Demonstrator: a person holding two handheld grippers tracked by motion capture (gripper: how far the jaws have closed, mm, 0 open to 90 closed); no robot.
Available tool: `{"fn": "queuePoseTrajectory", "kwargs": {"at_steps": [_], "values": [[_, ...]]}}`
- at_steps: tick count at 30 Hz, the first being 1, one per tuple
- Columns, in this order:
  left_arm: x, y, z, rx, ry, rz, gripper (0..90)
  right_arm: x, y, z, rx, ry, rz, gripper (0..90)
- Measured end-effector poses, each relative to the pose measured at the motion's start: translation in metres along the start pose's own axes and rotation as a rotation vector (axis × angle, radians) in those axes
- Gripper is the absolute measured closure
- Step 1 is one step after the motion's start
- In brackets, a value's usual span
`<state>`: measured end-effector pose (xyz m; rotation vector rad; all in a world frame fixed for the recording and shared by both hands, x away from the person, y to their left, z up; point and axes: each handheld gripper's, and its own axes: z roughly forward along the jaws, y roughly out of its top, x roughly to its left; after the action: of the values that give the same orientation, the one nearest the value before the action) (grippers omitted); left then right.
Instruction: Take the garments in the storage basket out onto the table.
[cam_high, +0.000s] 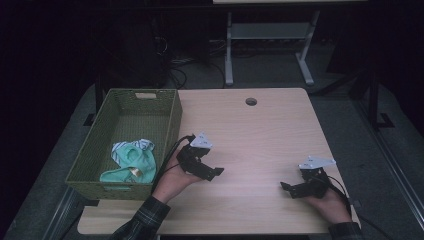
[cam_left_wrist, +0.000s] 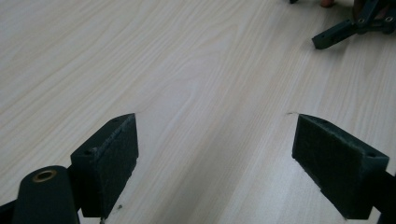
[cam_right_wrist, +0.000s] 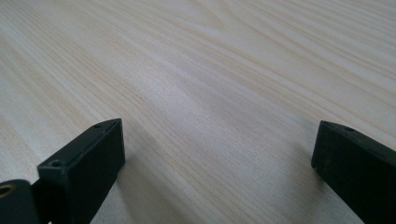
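Item 1: left gripper (cam_high: 212, 172), black, 2 jaws, grey three-cornered plate on top, held in the person's left hand (cam_high: 176, 179). Position: low over the light wooden table (cam_high: 260, 130), just right of the basket, left of centre, near side. Jaws spread wide with bare wood grain between them; nothing held. Seen along its own jaws in the left gripper view (cam_left_wrist: 215, 154).

Item 2: right gripper (cam_high: 291, 189), black, 2 jaws, same grey plate, held in the person's right hand (cam_high: 327, 200). Position: near right part of the table, well apart from item 1, jaws pointing left. Jaws wide apart, empty, over bare wood in the right gripper view (cam_right_wrist: 217, 154).

Item 3: olive-green woven rectangular basket (cam_high: 170, 125), standing at the table's left edge, long side running near to far.

Item 4: mint-green and white striped cloth garments (cam_high: 131, 161), crumpled, lying inside the basket at its near end, touching neither gripper.
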<state>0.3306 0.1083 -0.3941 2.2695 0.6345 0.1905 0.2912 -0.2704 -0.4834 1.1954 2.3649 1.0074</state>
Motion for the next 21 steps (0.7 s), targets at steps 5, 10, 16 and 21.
{"fn": "queuePoseTrajectory", "kwargs": {"at_steps": [5, 10, 16, 21], "values": [[0.000, 0.003, -0.005, -0.012, 0.002, -0.001, 13.9, 0.000, 0.000, 0.000, -0.001, 0.000, -0.001, 2.4], [0.003, 0.006, -0.008, -0.014, 0.002, 0.003, 13.9, 0.000, 0.000, 0.000, 0.002, 0.001, 0.002, 2.4], [0.008, 0.012, -0.018, -0.037, 0.001, 0.014, 13.9, 0.000, 0.000, 0.000, 0.000, 0.000, -0.003, 2.4], [0.013, 0.012, -0.023, -0.043, -0.001, 0.020, 13.9, 0.000, 0.000, 0.000, 0.000, 0.000, -0.002, 2.4]]}}
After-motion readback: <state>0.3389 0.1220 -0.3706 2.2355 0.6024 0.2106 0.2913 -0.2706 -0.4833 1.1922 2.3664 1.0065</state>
